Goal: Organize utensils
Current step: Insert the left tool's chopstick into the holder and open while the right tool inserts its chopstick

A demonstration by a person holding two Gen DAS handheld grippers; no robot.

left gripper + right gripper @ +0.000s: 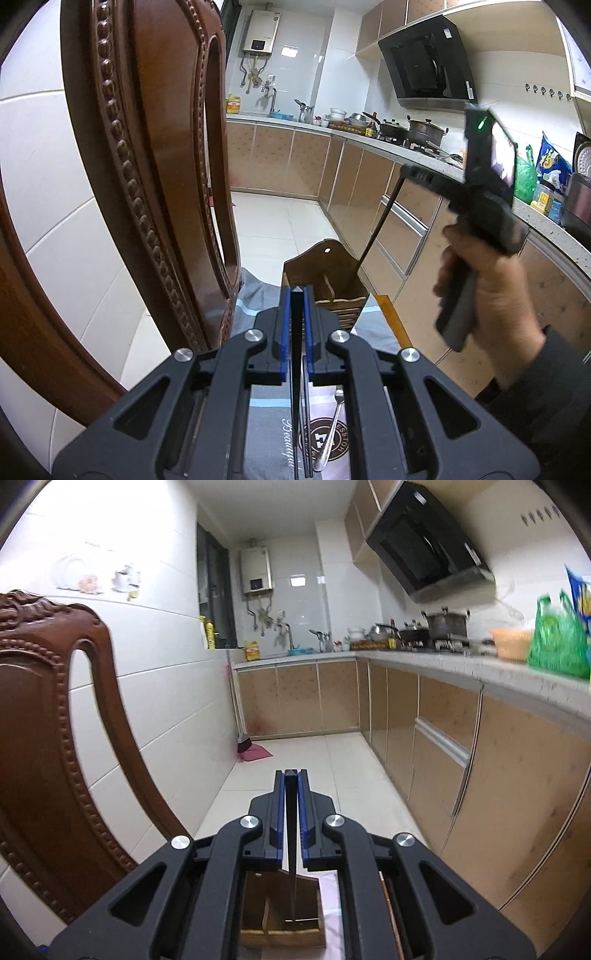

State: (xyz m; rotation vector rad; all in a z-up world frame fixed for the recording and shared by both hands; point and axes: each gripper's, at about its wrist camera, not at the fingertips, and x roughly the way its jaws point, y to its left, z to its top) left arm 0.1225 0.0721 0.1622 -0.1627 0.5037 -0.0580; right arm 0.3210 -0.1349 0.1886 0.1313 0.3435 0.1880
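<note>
Right gripper (291,775) clamps a thin dark chopstick (380,218); left gripper (296,291) clamps another above the wooden holder (340,269).

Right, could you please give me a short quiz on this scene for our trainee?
1. True or false: the right gripper holds a dark chopstick whose lower end reaches the wooden holder.
2. The left gripper has its jaws: A) wide open, B) shut, C) out of view.
3. Fill in: the carved wooden thing left of the holder is a ___.
Key: 1 true; 2 B; 3 chair.
</note>
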